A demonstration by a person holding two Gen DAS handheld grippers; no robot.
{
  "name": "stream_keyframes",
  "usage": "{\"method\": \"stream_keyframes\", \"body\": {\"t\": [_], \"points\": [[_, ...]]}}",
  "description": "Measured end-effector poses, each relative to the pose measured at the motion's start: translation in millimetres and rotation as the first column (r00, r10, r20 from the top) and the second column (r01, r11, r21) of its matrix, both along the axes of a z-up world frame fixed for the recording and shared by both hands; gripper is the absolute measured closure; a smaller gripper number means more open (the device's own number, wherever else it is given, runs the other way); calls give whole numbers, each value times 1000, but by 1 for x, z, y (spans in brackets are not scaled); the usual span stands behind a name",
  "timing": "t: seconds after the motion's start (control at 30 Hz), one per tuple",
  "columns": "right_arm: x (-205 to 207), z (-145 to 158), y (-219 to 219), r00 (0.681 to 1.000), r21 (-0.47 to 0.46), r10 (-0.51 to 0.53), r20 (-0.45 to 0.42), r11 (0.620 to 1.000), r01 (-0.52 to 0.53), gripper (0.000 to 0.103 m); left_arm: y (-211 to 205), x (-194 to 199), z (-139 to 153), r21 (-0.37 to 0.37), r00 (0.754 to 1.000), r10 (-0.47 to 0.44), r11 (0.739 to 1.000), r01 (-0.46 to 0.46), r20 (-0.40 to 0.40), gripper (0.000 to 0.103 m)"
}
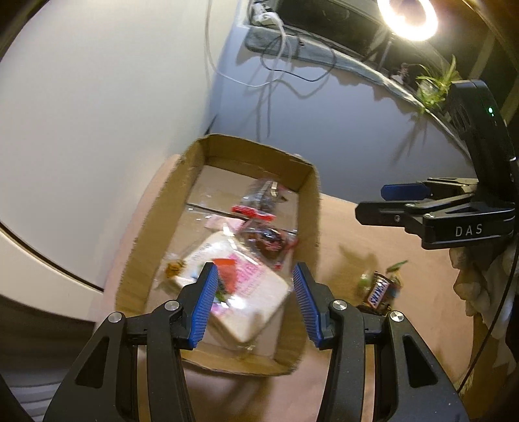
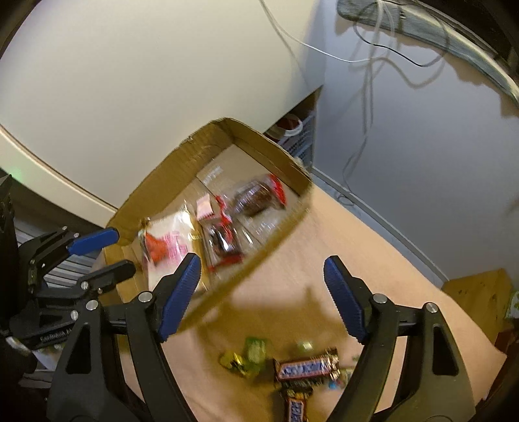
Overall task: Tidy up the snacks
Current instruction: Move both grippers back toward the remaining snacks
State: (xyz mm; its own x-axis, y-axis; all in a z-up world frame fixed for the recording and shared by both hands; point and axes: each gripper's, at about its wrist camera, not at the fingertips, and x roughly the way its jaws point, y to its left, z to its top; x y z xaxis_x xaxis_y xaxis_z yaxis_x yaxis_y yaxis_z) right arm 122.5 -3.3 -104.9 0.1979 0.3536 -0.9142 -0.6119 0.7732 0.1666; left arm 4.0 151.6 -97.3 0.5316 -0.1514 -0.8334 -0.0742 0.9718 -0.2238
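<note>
A shallow cardboard box [image 1: 309,207] [image 2: 168,168] sits on a tan table and holds several snack packets, among them a pale pink-printed bag [image 1: 246,289] [image 2: 165,243] and clear red-trimmed packs [image 1: 269,240] [image 2: 259,194]. My left gripper [image 1: 254,302] hangs open and empty just above the pale bag. It also shows in the right wrist view [image 2: 97,256]. My right gripper [image 2: 261,298] is open and empty above the table, right of the box. Snickers bars [image 2: 306,368] [image 1: 378,292] and small green and yellow candies [image 2: 256,352] lie below it.
A white wall rises behind the box. Cables [image 1: 275,65] hang down a grey wall. A ring light [image 1: 407,18] and a plant [image 1: 436,81] stand at the far right. A wooden piece [image 2: 480,292] lies at the table's right end.
</note>
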Motion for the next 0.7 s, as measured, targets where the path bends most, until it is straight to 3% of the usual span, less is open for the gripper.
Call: {"method": "stream_keyframes", "body": {"t": [0.37, 0.7], "points": [[-43, -14, -81, 994, -16, -99, -38, 995, 99, 22, -58, -23, -1, -35, 990, -137, 990, 137, -10, 56], [-85, -48, -117, 989, -77, -128, -79, 990, 122, 22, -116, -45, -41, -84, 965, -236, 970, 227, -116, 56]]}}
